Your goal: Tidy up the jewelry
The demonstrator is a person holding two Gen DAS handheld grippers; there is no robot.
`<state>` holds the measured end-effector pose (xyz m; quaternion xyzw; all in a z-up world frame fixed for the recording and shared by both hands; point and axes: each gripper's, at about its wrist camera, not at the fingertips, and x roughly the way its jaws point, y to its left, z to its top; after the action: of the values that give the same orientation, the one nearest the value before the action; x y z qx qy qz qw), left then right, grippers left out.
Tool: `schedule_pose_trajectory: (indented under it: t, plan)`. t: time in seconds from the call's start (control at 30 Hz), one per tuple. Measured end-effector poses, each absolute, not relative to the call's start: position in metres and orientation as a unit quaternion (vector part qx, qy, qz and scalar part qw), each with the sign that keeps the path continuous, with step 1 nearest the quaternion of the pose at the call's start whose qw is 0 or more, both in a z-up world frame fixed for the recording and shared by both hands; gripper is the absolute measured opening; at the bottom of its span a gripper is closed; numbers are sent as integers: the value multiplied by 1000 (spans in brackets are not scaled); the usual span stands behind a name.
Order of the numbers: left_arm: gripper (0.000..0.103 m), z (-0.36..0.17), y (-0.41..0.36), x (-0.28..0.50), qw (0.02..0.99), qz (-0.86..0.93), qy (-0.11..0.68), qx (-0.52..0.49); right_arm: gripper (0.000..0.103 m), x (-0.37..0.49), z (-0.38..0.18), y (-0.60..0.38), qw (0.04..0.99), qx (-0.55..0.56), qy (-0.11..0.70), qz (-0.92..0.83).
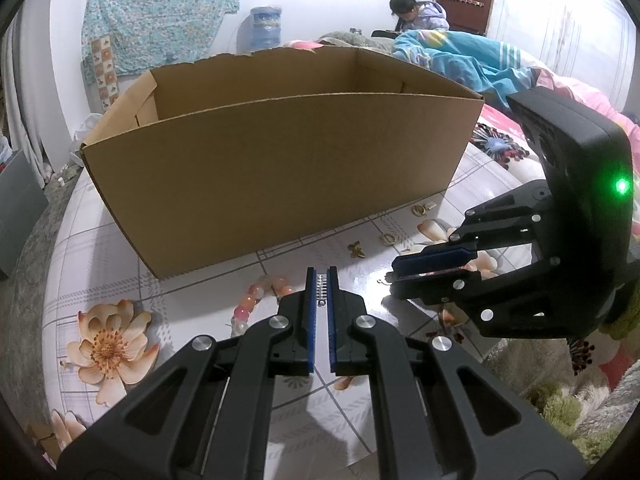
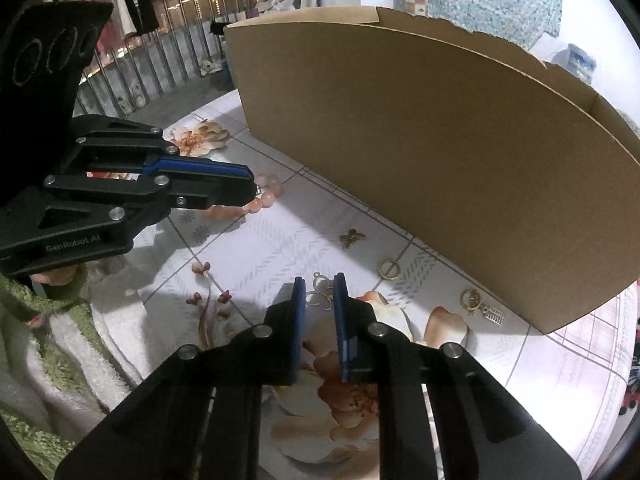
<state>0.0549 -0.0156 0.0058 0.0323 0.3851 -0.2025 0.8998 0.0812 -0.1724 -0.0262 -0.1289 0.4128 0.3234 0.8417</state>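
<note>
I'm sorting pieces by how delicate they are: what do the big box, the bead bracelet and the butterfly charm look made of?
Box: plain brown corrugated cardboard, matte, with a torn upper edge. Bead bracelet: round glossy pink-orange beads, faintly translucent, so glass, stone or resin; I cannot tell which. Butterfly charm: gold-coloured metal by its shine, possibly only plated.

**What the two views left unseen**

Cardboard box [image 1: 280, 168] interior floor was hidden behind its near wall; in the right wrist view the box ran off the right edge. Pink bead bracelet [image 2: 260, 200] lay partly covered by the left gripper [image 2: 250, 184]. Small silver piece [image 1: 321, 290] between the left fingers was too small to identify. Gold filigree charm [image 2: 320, 298] was partly masked by the right gripper [image 2: 319, 280]; contact could not be judged. Sleeve [image 2: 52, 320] was cut off at the frame edge. Gold rings [image 1: 387, 239] were too blurred for detail.
</note>
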Motion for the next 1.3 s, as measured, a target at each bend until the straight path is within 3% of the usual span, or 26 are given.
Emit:
schedule_pose_trajectory:
  t: [0.23,0.7,0.77,0.83,0.87,1.3]
  plan:
    - [4,6,-16,55,900,-202,385,32,9,80,-27,-176,845,-111,414,321]
    - [4,5,-11,55,900,-198,387,31,9,74,-31,-174,820,-61,456,340]
    - [4,5,-11,54,900,-198,387,31,10,73,-30,-171,824,-76,449,338]
    - [4,5,-10,55,900,-197,387,31,26,75,-29,-170,825,-86,446,336]
    - [4,5,-11,55,901,-196,386,31,28,75,-28,-169,825,-94,443,338]
    - [4,7,-5,54,903,-191,384,31,28,90,-26,-134,740,-258,461,416]
